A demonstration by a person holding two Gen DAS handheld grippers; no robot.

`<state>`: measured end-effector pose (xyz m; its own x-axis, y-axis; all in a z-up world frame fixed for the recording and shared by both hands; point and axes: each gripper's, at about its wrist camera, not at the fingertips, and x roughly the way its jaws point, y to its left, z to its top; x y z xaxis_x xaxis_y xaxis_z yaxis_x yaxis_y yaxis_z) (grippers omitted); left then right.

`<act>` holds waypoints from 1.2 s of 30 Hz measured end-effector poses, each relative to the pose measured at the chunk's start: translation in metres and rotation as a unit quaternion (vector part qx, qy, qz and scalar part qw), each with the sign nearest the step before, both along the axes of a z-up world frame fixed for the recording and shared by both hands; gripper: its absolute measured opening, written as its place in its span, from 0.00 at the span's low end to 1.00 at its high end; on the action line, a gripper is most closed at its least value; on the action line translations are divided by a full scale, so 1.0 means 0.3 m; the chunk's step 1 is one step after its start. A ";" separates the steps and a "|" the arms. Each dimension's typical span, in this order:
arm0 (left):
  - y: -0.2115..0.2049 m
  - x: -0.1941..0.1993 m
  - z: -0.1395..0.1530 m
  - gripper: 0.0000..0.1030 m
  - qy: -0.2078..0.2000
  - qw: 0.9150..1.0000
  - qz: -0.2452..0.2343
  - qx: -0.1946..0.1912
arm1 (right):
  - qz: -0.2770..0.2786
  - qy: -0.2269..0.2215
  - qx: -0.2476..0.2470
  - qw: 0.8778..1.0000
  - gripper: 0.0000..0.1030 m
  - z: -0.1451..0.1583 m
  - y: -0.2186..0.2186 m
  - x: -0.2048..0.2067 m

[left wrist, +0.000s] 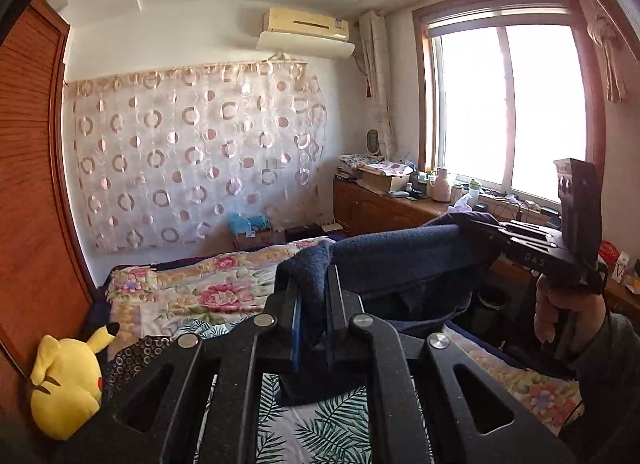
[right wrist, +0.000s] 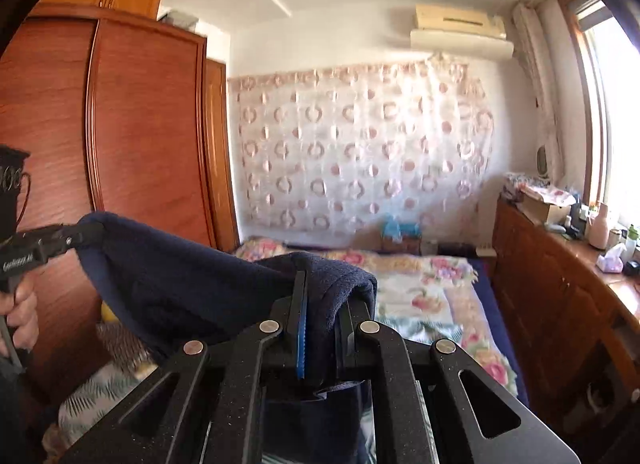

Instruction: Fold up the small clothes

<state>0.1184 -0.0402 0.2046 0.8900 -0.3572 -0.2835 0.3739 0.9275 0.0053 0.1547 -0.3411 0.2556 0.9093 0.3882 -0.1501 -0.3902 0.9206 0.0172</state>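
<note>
Held aloft above the bed [left wrist: 168, 296], a navy garment [left wrist: 400, 260] hangs stretched between two handheld grippers. The left gripper [left wrist: 316, 304] and right gripper [right wrist: 326, 320] each have their fingers clamped on a top corner (cloth bunched between the pads). No crease is visible; judging by this, folding has barely begun, with every fold left.

**Open air over the bed, clutter on both flanks**

Between the left tongs [left wrist: 316, 284] and right tongs [right wrist: 324, 304] hangs a navy cloth [left wrist: 400, 260], barring passage between them. Floral bed [left wrist: 192, 292] beyond lies open to the far curtain [left wrist: 192, 160]. Wardrobe [right wrist: 140, 136] walls the left side; yellow plush toy [left wrist: 66, 384] beside it. Cluttered tabletop [right wrist: 568, 248] below the window [left wrist: 512, 108] crowds the right.
</note>
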 end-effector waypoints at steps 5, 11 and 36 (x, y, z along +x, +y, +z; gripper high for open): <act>0.029 -0.057 -0.343 0.09 0.090 0.996 -0.018 0.017 | 0.031 0.059 -0.031 0.997 0.09 -0.221 0.025 -0.098; 0.029 -0.219 -0.904 0.09 0.267 0.962 -0.054 0.007 | 0.084 0.244 -0.067 0.964 0.09 -0.792 0.042 -0.282; 0.045 -0.255 -0.901 0.48 0.236 0.971 -0.020 0.019 | 0.064 0.232 -0.116 0.964 0.45 -0.809 -0.021 -0.286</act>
<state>0.0417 -0.0266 -0.0657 0.6436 -0.3701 -0.6699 0.3789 0.9146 -0.1413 0.0689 -0.3476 0.0128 0.6699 0.4005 -0.6252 -0.5011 0.8652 0.0175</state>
